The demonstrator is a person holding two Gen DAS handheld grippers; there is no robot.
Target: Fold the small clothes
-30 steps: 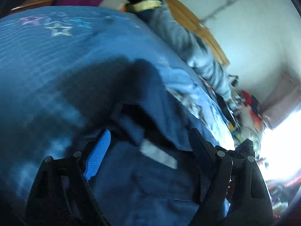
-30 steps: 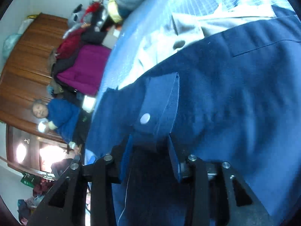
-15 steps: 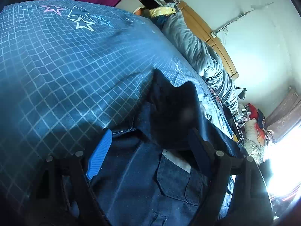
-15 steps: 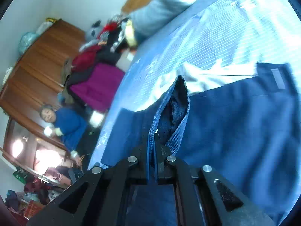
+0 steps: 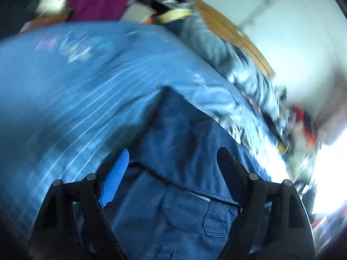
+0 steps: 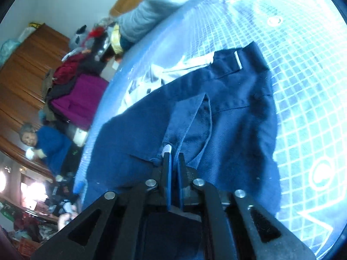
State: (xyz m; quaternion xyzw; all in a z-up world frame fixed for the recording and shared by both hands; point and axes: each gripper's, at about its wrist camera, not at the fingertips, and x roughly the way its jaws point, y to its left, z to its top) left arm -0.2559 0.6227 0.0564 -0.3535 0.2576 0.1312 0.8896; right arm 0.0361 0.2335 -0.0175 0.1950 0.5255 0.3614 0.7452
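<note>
Since a second ago the dark navy cotton garment has been drawn across the blue grid-patterned bed cover, its button flap pinched in the right gripper, whose fingers just eased slightly apart, while the left gripper hovers wide open, empty, above it.

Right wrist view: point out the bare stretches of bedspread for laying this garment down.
Bare blue grid-patterned bedspread lies right of the dark navy garment and beyond it toward the grey quilted bundle. Left is crowded: pale grey cloth, then the bed edge.
</note>
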